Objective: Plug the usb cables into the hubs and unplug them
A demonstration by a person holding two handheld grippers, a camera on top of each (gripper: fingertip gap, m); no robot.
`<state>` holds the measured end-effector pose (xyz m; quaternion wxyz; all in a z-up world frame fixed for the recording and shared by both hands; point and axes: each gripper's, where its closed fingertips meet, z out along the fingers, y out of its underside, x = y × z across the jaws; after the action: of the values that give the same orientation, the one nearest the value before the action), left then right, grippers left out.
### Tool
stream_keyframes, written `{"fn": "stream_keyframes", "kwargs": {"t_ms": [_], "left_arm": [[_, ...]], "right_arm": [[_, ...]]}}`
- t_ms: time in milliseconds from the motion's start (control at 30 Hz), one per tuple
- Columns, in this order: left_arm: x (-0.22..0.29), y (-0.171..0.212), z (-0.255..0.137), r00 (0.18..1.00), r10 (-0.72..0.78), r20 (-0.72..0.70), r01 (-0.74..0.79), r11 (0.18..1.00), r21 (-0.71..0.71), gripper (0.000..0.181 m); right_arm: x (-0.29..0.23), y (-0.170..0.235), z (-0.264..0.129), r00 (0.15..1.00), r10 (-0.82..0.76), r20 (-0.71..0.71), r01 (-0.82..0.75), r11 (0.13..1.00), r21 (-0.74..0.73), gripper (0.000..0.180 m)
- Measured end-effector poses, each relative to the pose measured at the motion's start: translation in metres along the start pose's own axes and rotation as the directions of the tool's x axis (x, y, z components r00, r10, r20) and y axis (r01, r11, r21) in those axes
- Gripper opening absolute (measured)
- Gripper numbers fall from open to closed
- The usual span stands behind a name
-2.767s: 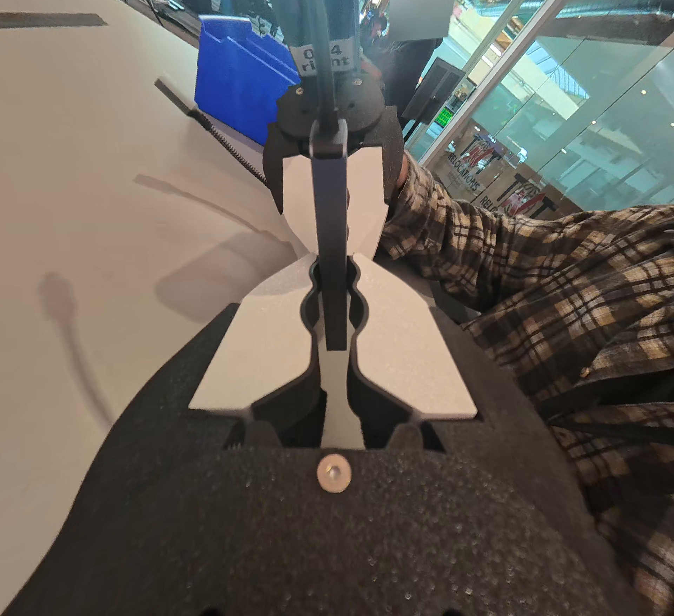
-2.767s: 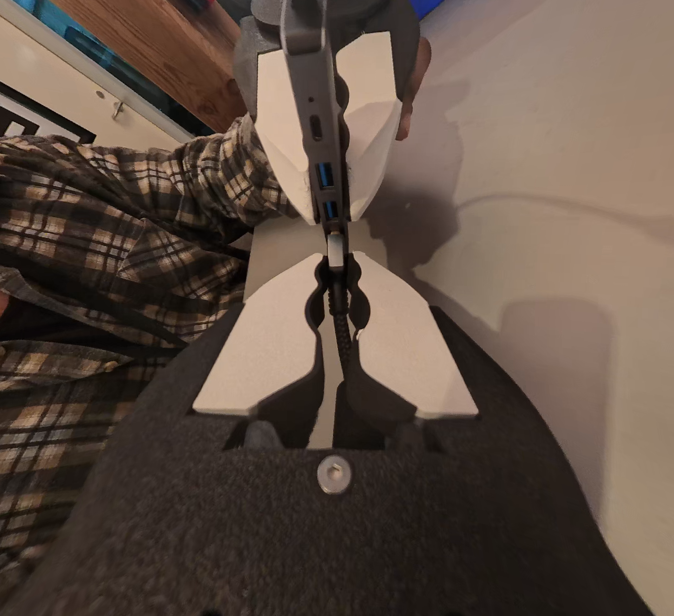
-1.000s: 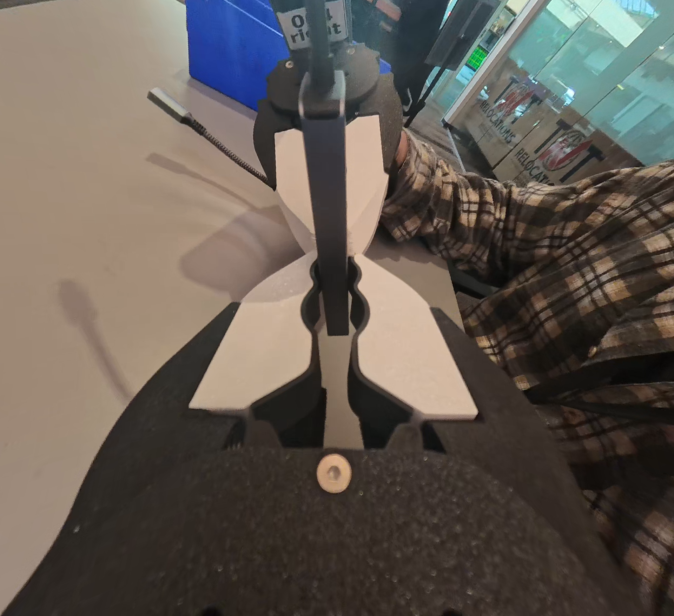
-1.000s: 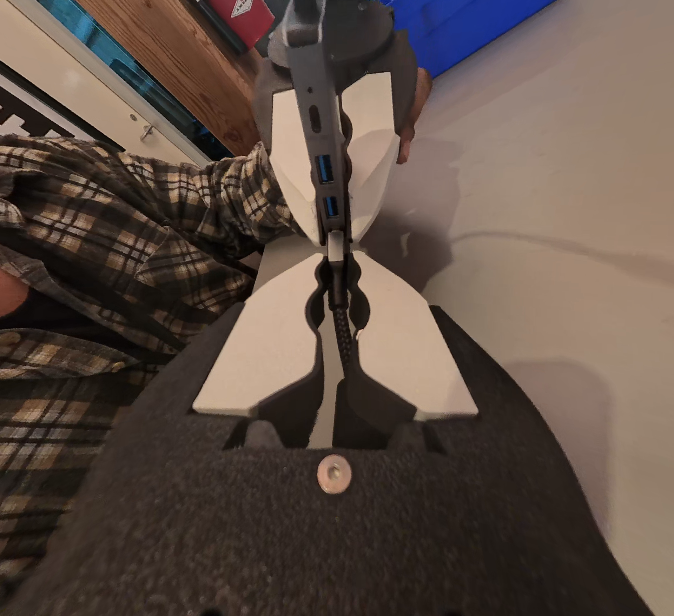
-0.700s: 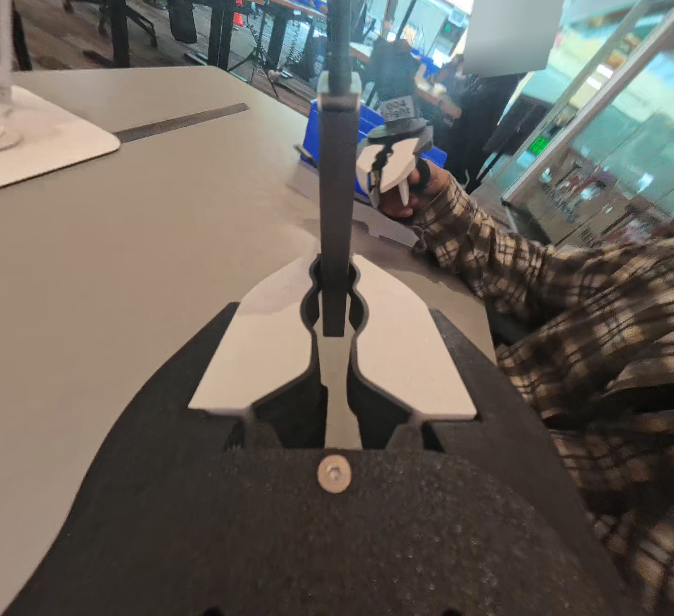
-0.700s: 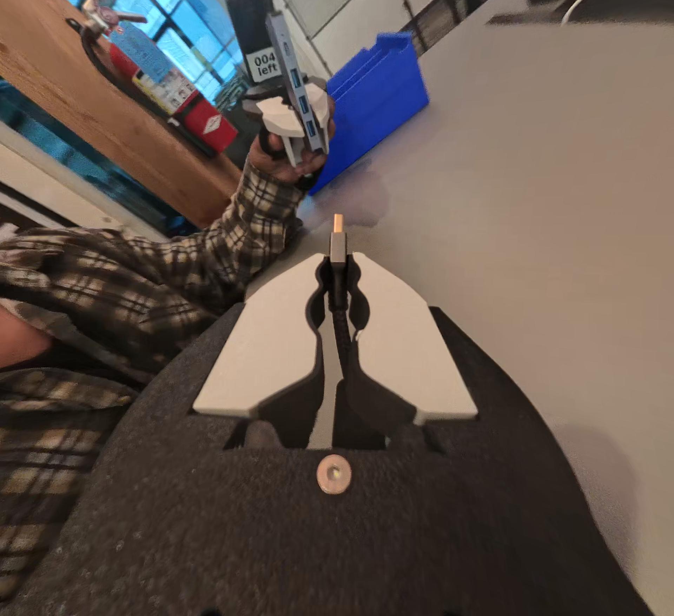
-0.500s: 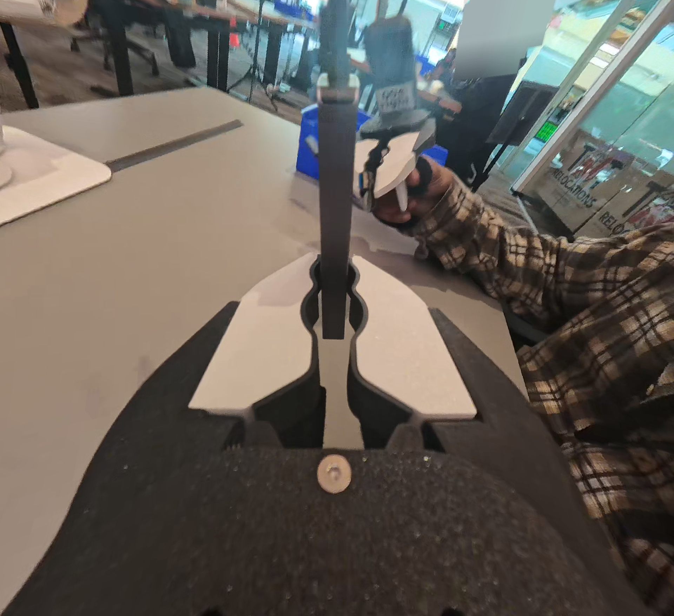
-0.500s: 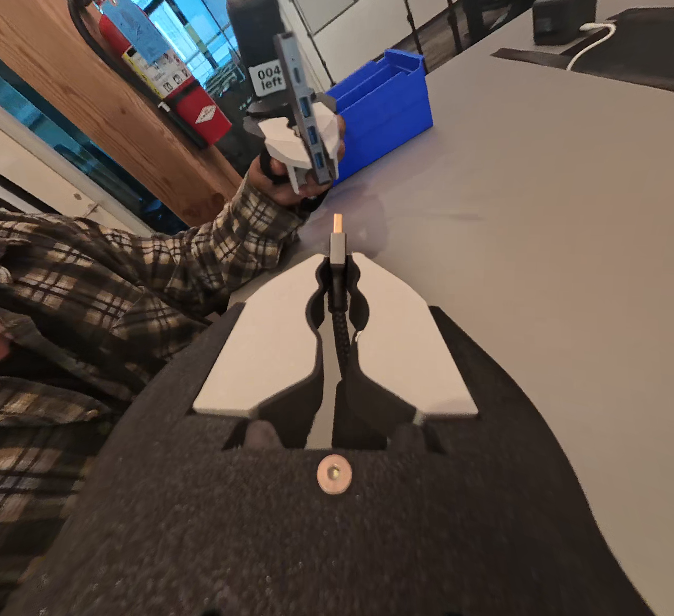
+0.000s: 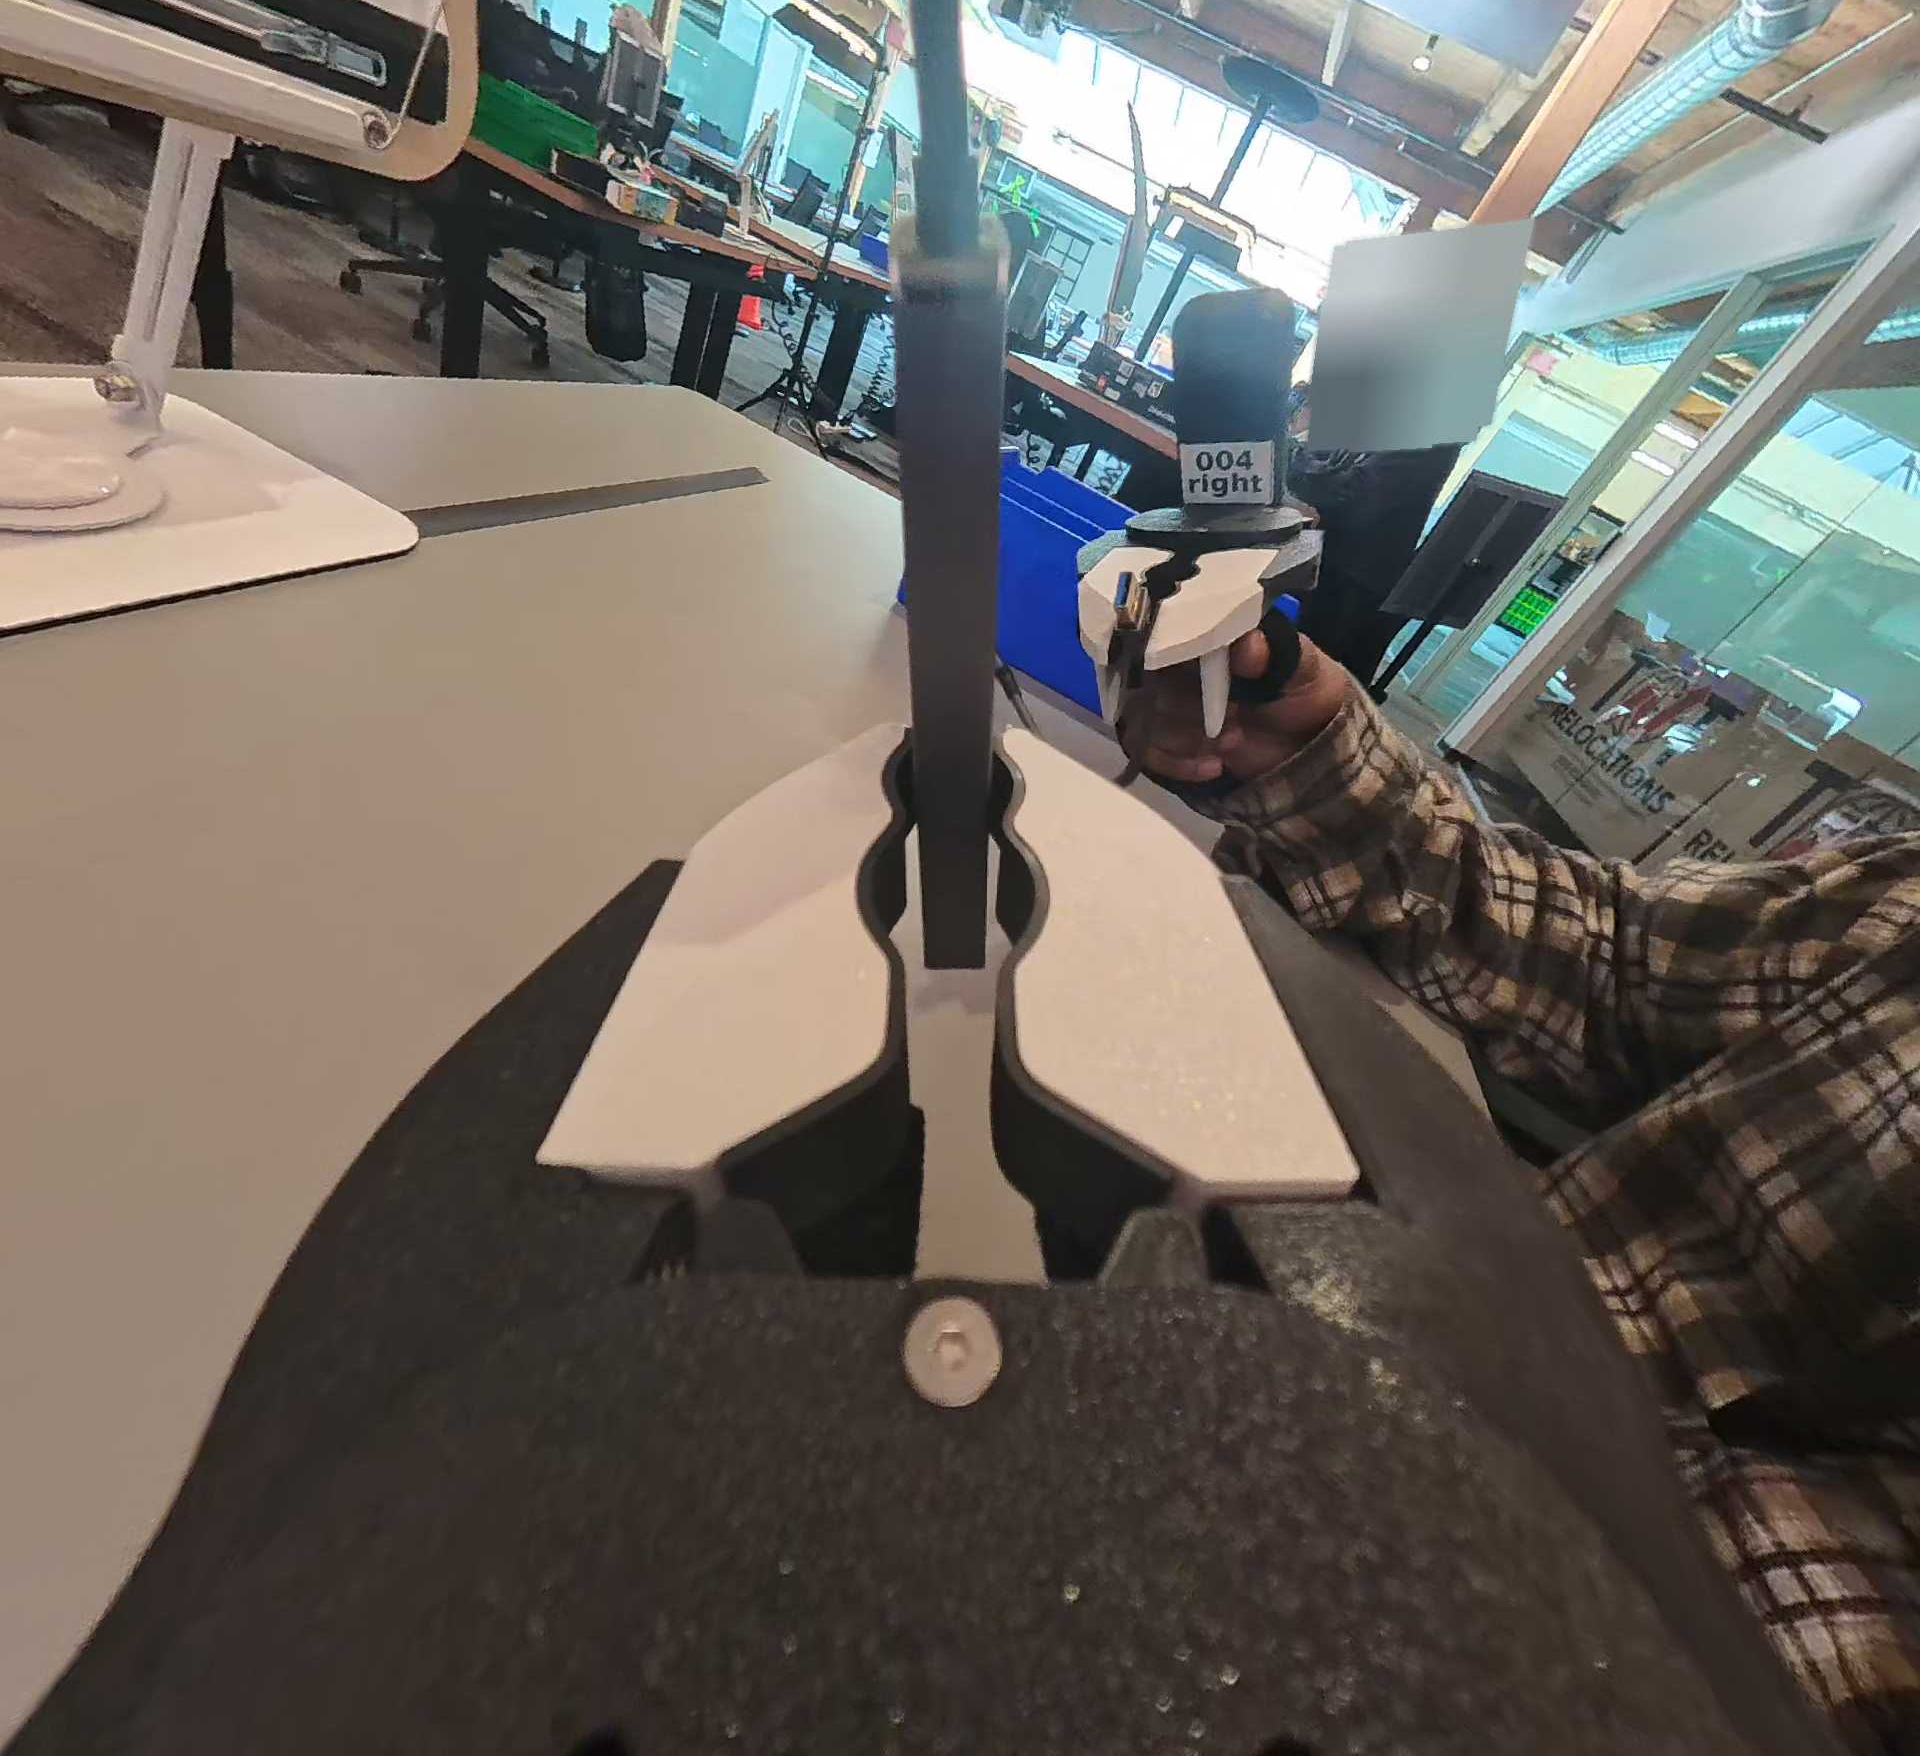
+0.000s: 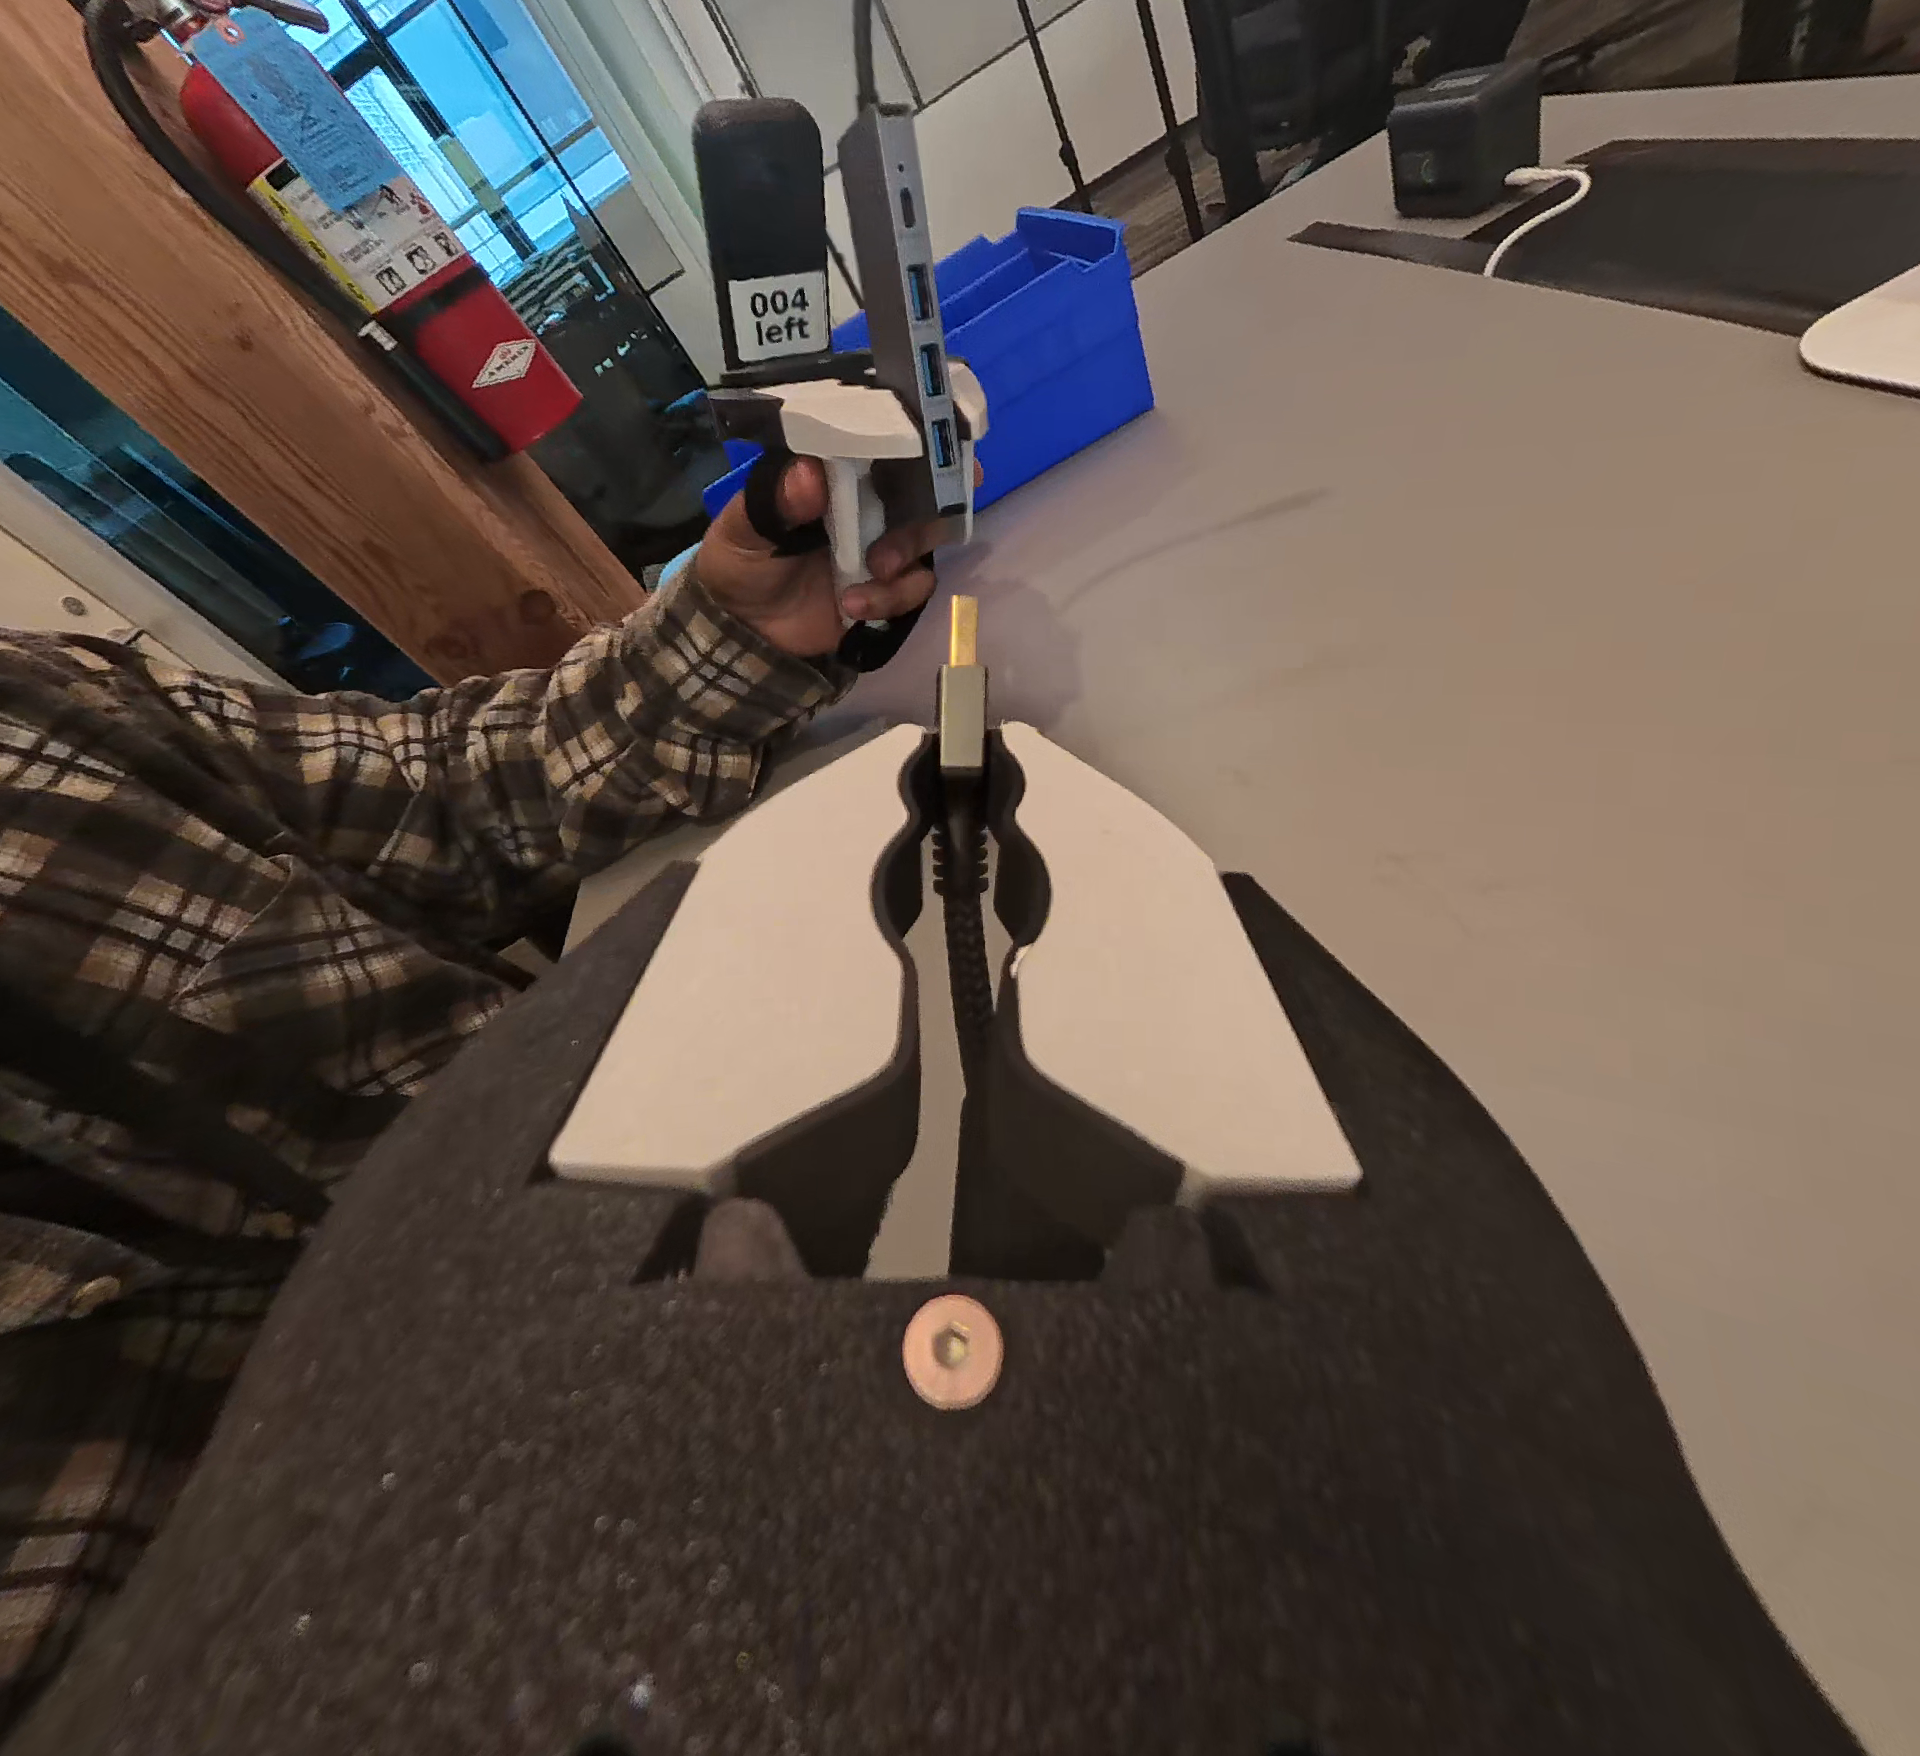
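My left gripper is shut on a slim dark grey USB hub and holds it upright above the grey table; the hub's own cable rises from its top. In the right wrist view the same hub shows its row of blue ports, held in the left gripper. My right gripper is shut on a braided USB cable just behind its plug, whose metal tip is bare and apart from the hub. The right gripper also shows in the left wrist view, off to the right of the hub.
A blue bin stands at the table's edge behind the hub and shows in the left wrist view. A white stand base sits far left. A black mat with a charger lies at the back right. Plaid sleeves reach in. My hands' fingertips stand some 12 centimetres from each other.
The plug was seated in the hub's end port; it has come out. The two grippers have drawn apart and tilted up from the table.
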<state>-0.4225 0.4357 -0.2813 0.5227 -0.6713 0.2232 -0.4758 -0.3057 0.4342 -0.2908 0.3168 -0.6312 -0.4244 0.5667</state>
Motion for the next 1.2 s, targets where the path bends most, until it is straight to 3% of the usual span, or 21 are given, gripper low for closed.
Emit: {"fn": "stream_keyframes", "kwargs": {"t_ms": [467,700,933,1200], "left_arm": [[-0.009,0.006,0.002,0.996,0.04,0.076,-0.038,0.999,-0.026,0.011],[-0.005,-0.003,-0.001,0.994,0.059,0.087,-0.059,0.998,0.0,0.011],[-0.008,-0.005,-0.004,0.992,0.067,0.111,-0.068,0.998,0.003,0.011],[-0.005,-0.013,-0.008,0.995,0.028,0.092,-0.034,0.998,0.055,0.011]], "right_arm": [[0.004,0.001,0.004,0.999,-0.012,-0.049,0.012,1.0,-0.004,0.008],[0.001,-0.026,-0.011,0.995,-0.009,-0.098,0.015,0.998,0.069,0.008],[-0.016,-0.093,-0.069,0.974,-0.026,-0.227,0.055,0.991,0.124,0.008],[-0.032,-0.159,-0.196,0.854,-0.058,-0.517,0.13,0.986,0.103,0.008]]}}
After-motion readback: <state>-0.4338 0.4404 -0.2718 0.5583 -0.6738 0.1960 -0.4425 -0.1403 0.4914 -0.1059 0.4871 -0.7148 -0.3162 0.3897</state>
